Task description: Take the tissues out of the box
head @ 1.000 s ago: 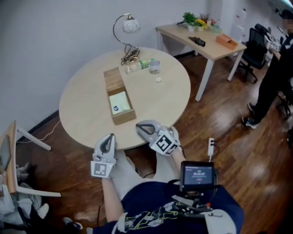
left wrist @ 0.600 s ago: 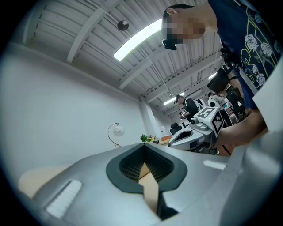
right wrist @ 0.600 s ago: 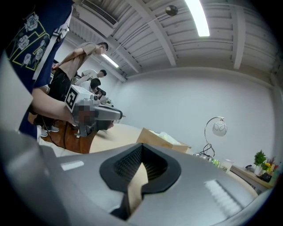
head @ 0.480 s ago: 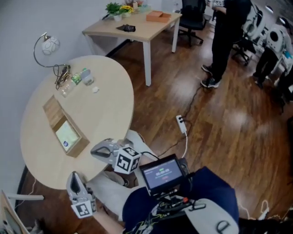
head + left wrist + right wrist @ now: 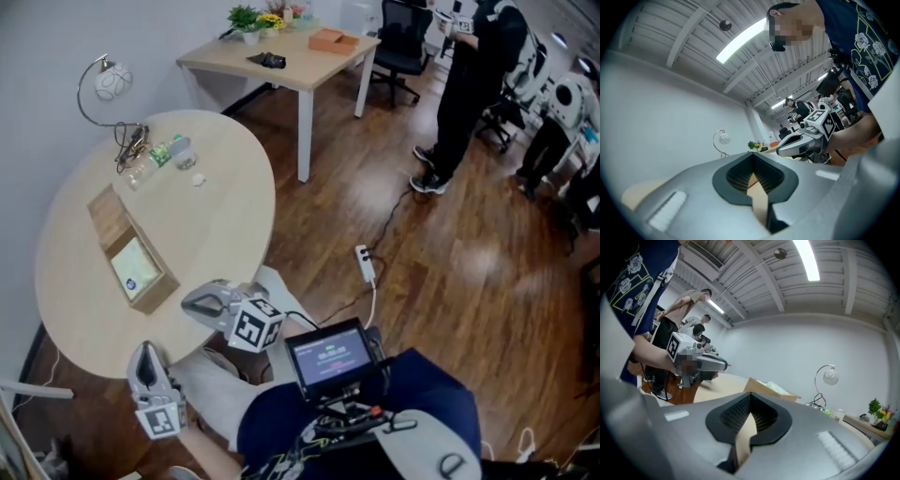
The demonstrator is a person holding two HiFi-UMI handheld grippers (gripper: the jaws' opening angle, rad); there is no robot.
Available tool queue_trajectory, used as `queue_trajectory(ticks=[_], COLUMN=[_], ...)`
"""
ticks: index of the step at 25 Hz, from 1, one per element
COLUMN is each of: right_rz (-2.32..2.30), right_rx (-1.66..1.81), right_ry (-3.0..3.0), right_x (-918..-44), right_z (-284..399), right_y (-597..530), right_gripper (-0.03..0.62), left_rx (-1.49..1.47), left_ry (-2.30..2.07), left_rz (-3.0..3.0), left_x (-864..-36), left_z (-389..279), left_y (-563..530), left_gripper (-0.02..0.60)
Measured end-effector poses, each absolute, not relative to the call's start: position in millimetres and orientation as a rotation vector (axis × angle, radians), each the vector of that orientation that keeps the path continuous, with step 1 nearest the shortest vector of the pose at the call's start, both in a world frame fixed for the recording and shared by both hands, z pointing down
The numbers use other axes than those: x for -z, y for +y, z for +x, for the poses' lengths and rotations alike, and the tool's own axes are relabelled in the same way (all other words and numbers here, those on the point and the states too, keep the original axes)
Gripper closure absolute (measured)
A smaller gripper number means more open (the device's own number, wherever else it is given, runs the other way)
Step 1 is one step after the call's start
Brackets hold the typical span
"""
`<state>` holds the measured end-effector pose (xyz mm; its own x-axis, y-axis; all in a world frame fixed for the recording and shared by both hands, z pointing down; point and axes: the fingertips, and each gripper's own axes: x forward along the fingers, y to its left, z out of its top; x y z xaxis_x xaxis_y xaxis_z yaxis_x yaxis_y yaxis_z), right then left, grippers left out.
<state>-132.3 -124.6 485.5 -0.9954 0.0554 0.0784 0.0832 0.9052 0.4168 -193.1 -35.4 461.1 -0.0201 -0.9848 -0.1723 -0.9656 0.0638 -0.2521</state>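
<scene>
The left gripper (image 5: 143,350) and right gripper (image 5: 187,302) are held at lower left by the surface (image 5: 216,187), fingers clenched and empty, well apart from the tissues (image 5: 134,270) lying low in the box (image 5: 111,220); unsteadied, the box could be dragged along.

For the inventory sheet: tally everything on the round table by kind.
Lamp: 1
Wooden box: 1
Tissue pack: 1
Bottle: 1
Cup: 1
Small white bit: 1
Total: 6
</scene>
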Motion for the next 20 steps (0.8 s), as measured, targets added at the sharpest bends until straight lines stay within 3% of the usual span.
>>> queue_trajectory(ticks=[12,20], right_rz=[-0.128,-0.04], right_rx=[0.601,0.739], right_ry=[-3.029,-3.066], right_x=[-484.4,-476.5], right_z=[-129.2,-101.7], right_y=[-127.3,-140.7], right_gripper=[0.596,0.597], left_rx=[0.113,0.278], left_ry=[2.02,1.953], left_rz=[-1.92,-1.954], left_x=[-454.2,-464.7], left_z=[-185.0,-161.4], left_y=[-35.1,-46.3], left_gripper=[0.578,0.578])
